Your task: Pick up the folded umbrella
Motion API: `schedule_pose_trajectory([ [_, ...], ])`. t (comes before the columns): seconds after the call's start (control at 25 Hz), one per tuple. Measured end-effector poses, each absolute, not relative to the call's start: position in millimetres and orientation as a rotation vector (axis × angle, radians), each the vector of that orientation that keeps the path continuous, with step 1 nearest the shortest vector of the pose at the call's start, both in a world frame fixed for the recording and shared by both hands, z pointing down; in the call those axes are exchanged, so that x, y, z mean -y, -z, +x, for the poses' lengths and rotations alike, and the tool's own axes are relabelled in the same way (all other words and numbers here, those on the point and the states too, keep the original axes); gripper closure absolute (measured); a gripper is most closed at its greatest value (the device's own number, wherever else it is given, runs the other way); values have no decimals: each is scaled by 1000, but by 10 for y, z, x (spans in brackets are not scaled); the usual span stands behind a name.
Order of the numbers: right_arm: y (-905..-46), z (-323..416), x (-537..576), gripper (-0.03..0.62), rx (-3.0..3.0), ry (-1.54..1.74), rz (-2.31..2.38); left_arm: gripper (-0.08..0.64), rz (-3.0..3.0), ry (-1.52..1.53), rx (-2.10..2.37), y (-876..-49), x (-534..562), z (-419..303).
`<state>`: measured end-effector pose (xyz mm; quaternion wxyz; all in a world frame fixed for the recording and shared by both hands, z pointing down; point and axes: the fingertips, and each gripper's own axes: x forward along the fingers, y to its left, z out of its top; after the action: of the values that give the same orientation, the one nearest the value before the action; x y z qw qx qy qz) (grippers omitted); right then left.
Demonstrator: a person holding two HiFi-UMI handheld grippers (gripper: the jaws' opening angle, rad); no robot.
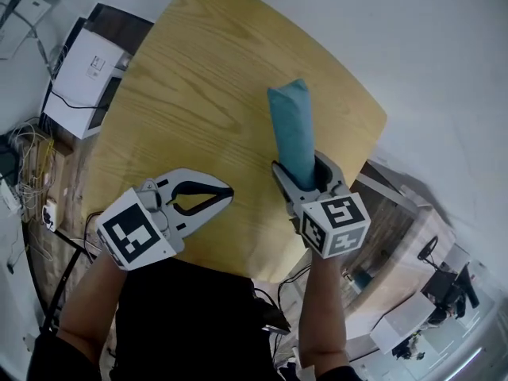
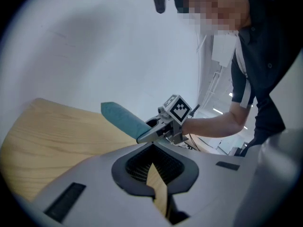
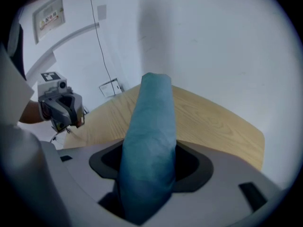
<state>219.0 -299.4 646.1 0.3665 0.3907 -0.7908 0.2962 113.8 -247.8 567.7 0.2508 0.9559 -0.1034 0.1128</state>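
Note:
The folded umbrella (image 1: 292, 129), a teal sleeve-like bundle, sticks up and away from my right gripper (image 1: 305, 169), which is shut on its lower end above the wooden table (image 1: 182, 94). In the right gripper view the umbrella (image 3: 149, 141) fills the gap between the jaws and its far end points over the table. The left gripper view shows the umbrella (image 2: 124, 118) tilted, clear of the tabletop, in the right gripper (image 2: 154, 129). My left gripper (image 1: 216, 197) hovers over the table's near left edge, its jaws together with nothing between them.
A white box (image 1: 83, 74) with cables (image 1: 32, 157) lies on the floor left of the table. Wooden furniture (image 1: 397, 213) and small items stand to the right. The person's arm and body (image 2: 260, 79) are behind the right gripper.

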Motion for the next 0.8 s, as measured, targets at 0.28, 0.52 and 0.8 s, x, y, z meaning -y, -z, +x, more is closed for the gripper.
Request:
schedule_pose_trajectory([
  [0.28,-5280,1632,3050,299,2477,-972,1047,549,2634,-207,268,-5113,2565,878],
  [0.52,-4228,1232,2990,299,2799,-967,1101,549,2754,-160,219,-4484,2528,567],
  [0.8,-3286,964,2642,299,3004,-744,1170,549,2780,-32,146,-3755,2404,215],
])
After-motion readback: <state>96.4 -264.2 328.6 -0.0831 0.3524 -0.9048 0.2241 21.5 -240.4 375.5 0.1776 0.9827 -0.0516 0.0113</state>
